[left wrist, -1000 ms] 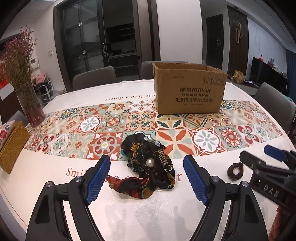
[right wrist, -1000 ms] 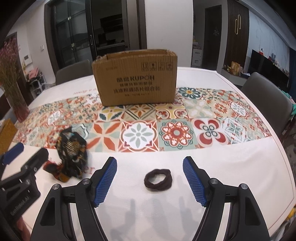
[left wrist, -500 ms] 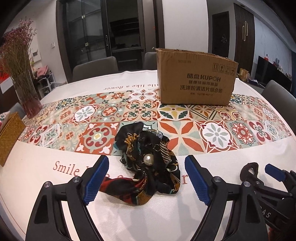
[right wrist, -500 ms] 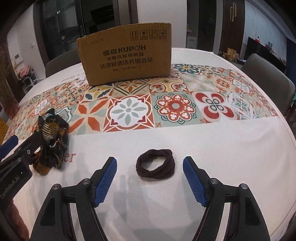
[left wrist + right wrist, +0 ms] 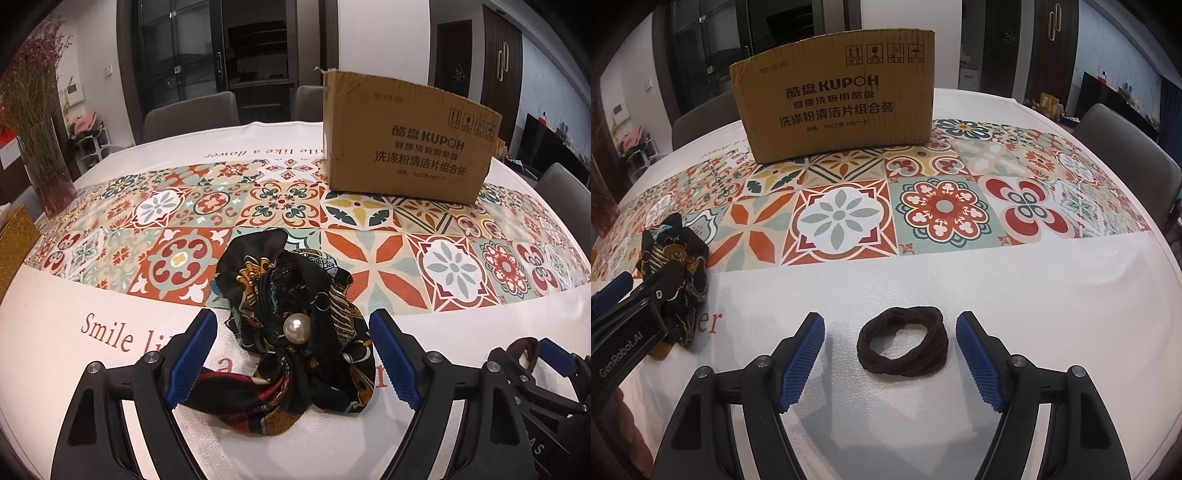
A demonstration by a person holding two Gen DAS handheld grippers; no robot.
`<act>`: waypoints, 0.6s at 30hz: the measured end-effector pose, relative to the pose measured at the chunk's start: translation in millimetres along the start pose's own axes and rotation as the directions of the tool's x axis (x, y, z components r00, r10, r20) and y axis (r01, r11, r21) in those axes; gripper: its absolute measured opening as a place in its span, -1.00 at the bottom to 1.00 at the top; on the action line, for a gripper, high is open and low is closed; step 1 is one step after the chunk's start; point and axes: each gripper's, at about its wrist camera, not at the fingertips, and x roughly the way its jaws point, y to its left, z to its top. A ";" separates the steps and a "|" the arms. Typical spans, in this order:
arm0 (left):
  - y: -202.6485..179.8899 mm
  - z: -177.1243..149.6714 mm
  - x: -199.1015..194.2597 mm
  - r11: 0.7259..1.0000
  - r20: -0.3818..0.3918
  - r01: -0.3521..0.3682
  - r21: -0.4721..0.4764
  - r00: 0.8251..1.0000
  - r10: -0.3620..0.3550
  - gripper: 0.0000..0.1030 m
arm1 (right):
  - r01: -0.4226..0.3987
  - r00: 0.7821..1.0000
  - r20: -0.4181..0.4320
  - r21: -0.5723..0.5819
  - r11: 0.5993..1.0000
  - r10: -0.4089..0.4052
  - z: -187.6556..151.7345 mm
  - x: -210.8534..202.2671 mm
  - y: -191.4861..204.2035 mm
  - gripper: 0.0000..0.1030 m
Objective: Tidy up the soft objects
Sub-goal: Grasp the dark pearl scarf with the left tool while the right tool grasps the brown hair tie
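On a round dining table (image 5: 1034,295) dressed in a white cloth with a band of patterned tiles, two hand-held grippers straddle the soft items laid out near its front edge. The left gripper (image 5: 291,354) stands with its blue pads spread wide on either side of a black printed scarf scrunchie (image 5: 295,332), which lies crumpled on the cloth at the near border of the tile band; neither pad presses the fabric. A pearl bead (image 5: 296,327) sits on the scrunchie's top, facing the camera. Its bunched body runs roughly from the far tiles toward the viewer, and a red-patterned tail trails off to the lower left, passing under the left pad.

The right gripper (image 5: 890,354) is likewise open, its pads flanking a dark brown twisted hair tie (image 5: 903,345) without touching it. The hair tie lies flat on the plain white part of the cloth, a slightly flattened loop with its longer axis running left to right across the gap between the pads.

Behind both items, on the tile band, stands a cardboard box (image 5: 834,96) printed KUPOH, upright with its top open. At the left edge of the table a glass vase of dried pink flowers (image 5: 40,122) stands.
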 end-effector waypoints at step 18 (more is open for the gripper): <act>-6.1 -0.1 19.2 0.996 -0.076 0.083 0.021 0.994 -0.081 -0.30 | -0.038 0.999 -0.036 0.002 0.999 0.038 5.5 4.2 -2.0 -0.47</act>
